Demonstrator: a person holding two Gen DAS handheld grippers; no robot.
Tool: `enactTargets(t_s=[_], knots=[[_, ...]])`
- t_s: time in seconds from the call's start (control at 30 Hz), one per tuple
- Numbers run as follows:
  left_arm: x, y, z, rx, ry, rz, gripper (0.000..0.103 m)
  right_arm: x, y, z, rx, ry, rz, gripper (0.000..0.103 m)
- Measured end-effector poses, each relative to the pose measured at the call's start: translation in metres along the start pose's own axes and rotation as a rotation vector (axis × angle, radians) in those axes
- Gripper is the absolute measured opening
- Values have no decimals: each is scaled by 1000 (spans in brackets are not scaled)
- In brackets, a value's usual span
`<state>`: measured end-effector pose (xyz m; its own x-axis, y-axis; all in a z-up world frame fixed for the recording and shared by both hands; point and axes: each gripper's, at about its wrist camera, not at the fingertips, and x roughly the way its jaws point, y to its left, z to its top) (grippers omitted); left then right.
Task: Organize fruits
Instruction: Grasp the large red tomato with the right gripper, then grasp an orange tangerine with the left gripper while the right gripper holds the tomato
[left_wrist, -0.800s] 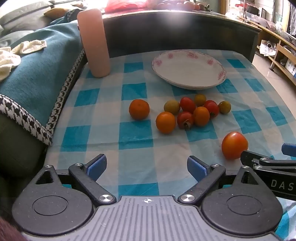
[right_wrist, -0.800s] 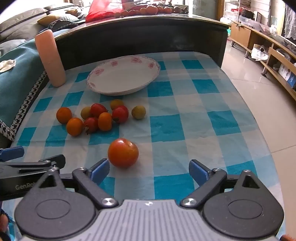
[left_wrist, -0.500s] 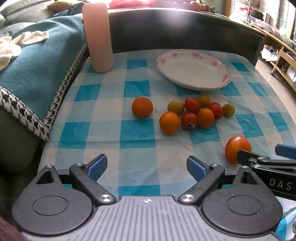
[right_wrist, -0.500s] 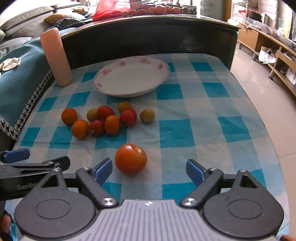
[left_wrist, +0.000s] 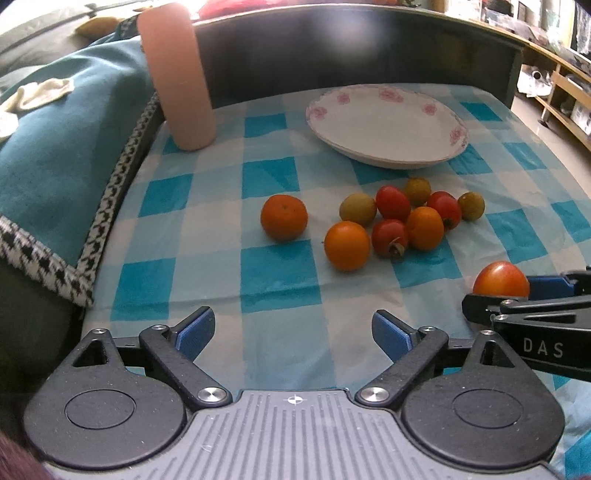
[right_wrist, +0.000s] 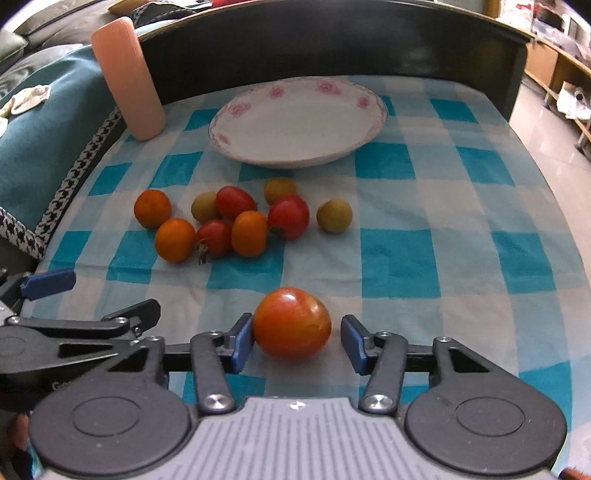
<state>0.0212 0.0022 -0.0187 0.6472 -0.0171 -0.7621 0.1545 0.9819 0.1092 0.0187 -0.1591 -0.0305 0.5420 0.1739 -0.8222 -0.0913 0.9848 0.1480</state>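
Now the right hand-held gripper (right_wrist: 291, 341) has narrowed around the big tomato (right_wrist: 291, 324): half a second ago its blue pads stood wide with the fruit just ahead of them, and here the left pad touches the tomato's side while the right pad sits a sliver off. So it is closing but not yet pinching, and the tomato still rests on the checked cloth of the worktop (right_wrist: 399, 258). The left hand-held gripper (left_wrist: 293, 330) remains spread and empty, low over the near edge of the cloth, with nothing between its pads. Farther out, the cluster of small fruits (right_wrist: 243, 221) lies where it did, with one orange fruit (right_wrist: 152, 208) a little apart on the left. Beyond them the flowered plate (right_wrist: 354, 107) holds nothing, and the pink cylinder (right_wrist: 127, 79) stands upright at the far left. By my reading, the first pickup is about to be secured, and the plate is the likely destination.
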Motion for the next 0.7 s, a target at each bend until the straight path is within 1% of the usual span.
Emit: enactTargets(t_s=[0.03,0.07,0.1,0.13,0.2,0.27,0.33,0.4,0.47,0.53,0.6,0.63,0.67,0.7], knots=[[1,1,1,11,3,-4,95,0,0,2,-8,4,7,59],[3,2,3,15,26,-20,94,1,0,4,-11,11,21,58],[3,2,5,28,22,-19,92,1,0,7,-13,22,22,58],[2,2,9,50,6,-1,91,2,-1,9,-19,31,26,58],[3,5,16,64,3,-11,87,3,0,12,-33,47,32,58],[7,7,23,51,26,-58,80,2,1,14,-56,61,33,58],[11,7,29,64,62,-107,77,-1,2,16,-90,70,36,58],[17,5,36,110,91,-112,76,-6,0,19,-102,74,37,58],[22,0,41,153,96,-121,71,-9,-4,23,-100,74,43,58],[29,-3,44,176,116,-148,67,-10,-9,26,-77,71,51,58],[36,-5,44,182,122,-171,63,-9,-15,29,-41,74,70,58],[39,-6,43,182,131,-176,59,-8,-16,30,-28,76,82,58],[45,-6,43,181,150,-182,55,-8,-17,31,-22,78,92,58],[49,-6,41,185,171,-194,54,-7,-17,32,-21,77,99,58]])
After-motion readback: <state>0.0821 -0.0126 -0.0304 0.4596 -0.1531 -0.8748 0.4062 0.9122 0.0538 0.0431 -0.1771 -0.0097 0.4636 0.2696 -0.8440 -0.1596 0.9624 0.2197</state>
